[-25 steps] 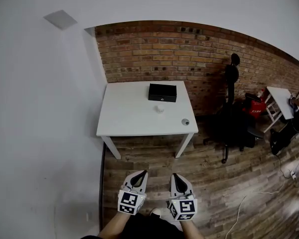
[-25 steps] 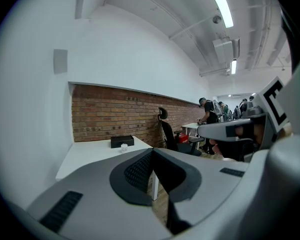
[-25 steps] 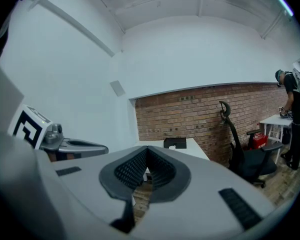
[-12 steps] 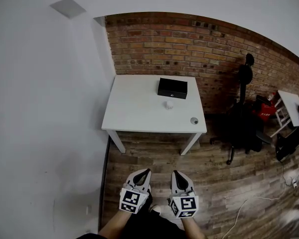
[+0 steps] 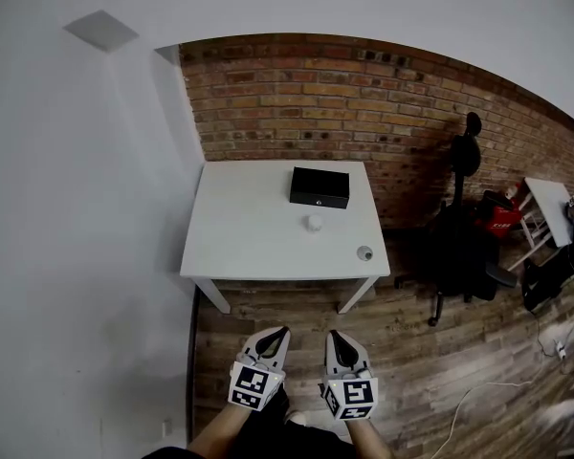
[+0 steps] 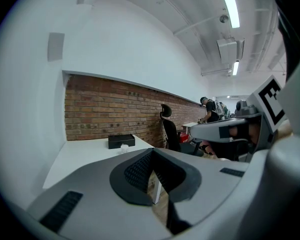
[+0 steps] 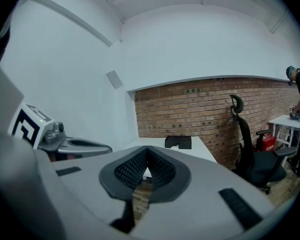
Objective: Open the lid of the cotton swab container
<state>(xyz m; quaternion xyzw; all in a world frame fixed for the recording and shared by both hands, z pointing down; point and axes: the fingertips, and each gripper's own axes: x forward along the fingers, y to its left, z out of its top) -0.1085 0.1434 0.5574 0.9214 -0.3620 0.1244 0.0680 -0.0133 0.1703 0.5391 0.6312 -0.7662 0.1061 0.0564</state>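
The cotton swab container [image 5: 313,222], probably that small white thing, sits on the white table [image 5: 239,247] just in front of a black box [image 5: 319,187]. The left gripper [image 5: 276,333] and right gripper [image 5: 333,336] are both pressed together with nothing in them, well short of the table.

I count two white tables, a big table [image 5: 234,232] and a small table [image 5: 547,199]. One black box [image 5: 320,187], one small white tub [image 5: 313,222], one round grey thing [image 5: 364,252], one black chair [image 5: 459,242]. Two grippers: left gripper [image 5: 278,332], right gripper [image 5: 333,336].
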